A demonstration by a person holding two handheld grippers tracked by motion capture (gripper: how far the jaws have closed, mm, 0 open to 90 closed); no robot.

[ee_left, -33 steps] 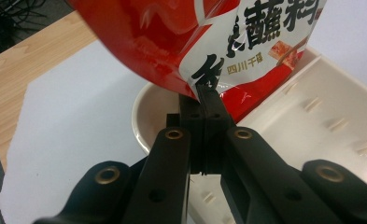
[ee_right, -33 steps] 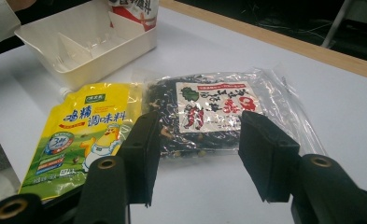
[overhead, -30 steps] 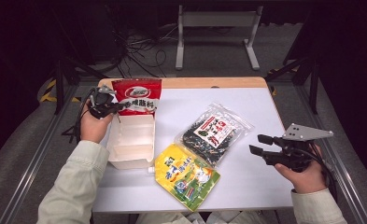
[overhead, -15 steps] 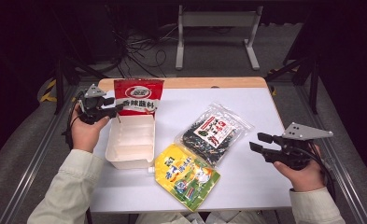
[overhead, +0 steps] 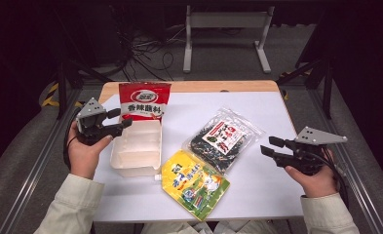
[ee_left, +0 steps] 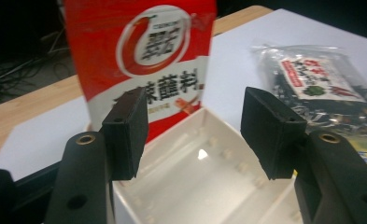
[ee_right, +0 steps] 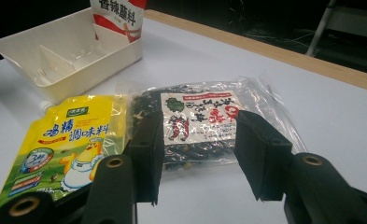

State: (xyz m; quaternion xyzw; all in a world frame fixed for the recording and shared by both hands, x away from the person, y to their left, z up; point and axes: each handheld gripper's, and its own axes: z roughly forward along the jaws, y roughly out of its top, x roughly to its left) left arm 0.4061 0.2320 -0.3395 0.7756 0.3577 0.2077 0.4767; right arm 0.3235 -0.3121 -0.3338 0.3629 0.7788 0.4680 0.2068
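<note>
A red seasoning packet (overhead: 144,100) stands upright at the far end of the white divided bin (overhead: 138,148). My left gripper (overhead: 122,118) hovers just left of the bin, apart from the packet; its jaws have just been opening and nothing is between them. In the left gripper view the open gripper (ee_left: 195,126) frames the packet (ee_left: 148,56) and the bin (ee_left: 204,186) beyond it. My right gripper (overhead: 268,146) is held open at the table's right side, empty. In the right gripper view it (ee_right: 197,149) points at a clear bag of dark seaweed (ee_right: 200,112).
The seaweed bag (overhead: 223,139) lies flat mid-table. A yellow pouch (overhead: 195,183) lies nearer the front edge, beside the bin's corner. The white table top (overhead: 257,195) has a wooden strip along the far edge. Dark floor, cables and a metal stand lie beyond.
The left gripper has opened, let go of the red packet's left edge and drawn back leftward. The packet stays standing in the bin. The right gripper has kept still.
</note>
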